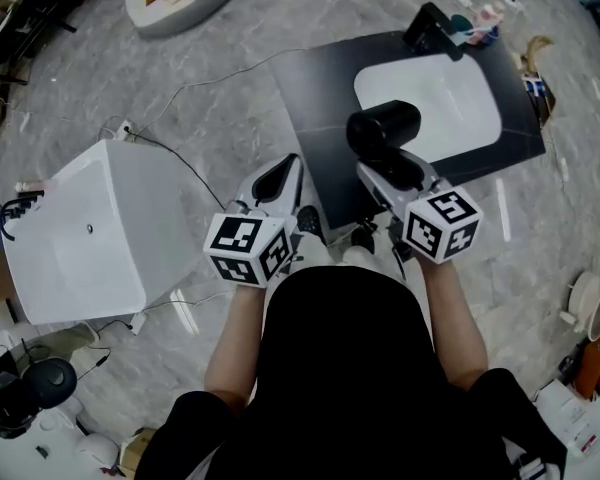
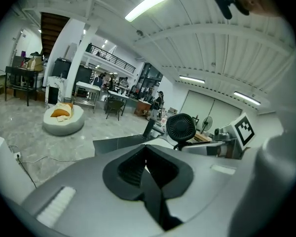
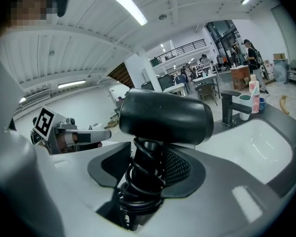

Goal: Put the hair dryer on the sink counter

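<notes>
My right gripper [image 3: 144, 179] pinching the black hair dryer [image 3: 163, 116] by its cord-wrapped handle, over the dark desk [image 1: 315, 98] (white sink [image 1: 445, 103] inset), my left gripper [image 2: 147, 154] pressed together, empty

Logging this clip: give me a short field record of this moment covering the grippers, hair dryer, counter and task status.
left gripper: jaws together, nothing between them
right gripper: shut on the handle of the hair dryer, with the cord coiled round the handle
hair dryer: black, barrel uppermost, seen in the head view over the near part of the sink counter
sink counter: dark top, white basin, black faucet at the far side
task status: dryer not yet set down
</notes>
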The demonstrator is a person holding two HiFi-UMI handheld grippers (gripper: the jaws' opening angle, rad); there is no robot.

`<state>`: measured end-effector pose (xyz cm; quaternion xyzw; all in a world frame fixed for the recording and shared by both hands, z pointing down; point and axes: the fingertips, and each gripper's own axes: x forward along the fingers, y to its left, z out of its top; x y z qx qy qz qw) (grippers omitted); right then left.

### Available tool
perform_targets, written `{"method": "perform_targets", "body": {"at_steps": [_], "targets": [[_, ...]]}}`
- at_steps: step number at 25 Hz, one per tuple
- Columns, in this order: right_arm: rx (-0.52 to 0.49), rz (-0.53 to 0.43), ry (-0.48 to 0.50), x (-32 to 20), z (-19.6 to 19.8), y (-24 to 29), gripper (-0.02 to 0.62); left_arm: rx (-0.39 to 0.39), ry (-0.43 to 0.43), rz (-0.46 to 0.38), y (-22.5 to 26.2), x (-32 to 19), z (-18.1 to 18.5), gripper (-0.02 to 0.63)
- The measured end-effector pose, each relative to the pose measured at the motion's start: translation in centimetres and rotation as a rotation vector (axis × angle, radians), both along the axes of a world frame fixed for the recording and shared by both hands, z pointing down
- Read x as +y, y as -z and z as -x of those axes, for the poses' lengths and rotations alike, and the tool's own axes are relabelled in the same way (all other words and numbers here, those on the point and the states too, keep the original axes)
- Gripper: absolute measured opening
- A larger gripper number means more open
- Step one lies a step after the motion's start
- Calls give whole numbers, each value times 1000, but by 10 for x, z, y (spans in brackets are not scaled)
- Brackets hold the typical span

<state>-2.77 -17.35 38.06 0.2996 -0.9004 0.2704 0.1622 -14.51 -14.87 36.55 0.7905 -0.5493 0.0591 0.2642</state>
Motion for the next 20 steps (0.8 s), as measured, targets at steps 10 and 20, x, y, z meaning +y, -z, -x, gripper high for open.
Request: {"method": "perform_targets", "body": {"at_steps": [10, 20], "targets": [[136, 50, -61, -19, 28, -56, 209, 32, -120, 19, -25, -28, 21, 0], [238, 135, -70, -29, 42, -118, 209, 26, -159, 72, -50, -38, 38, 0]]}}
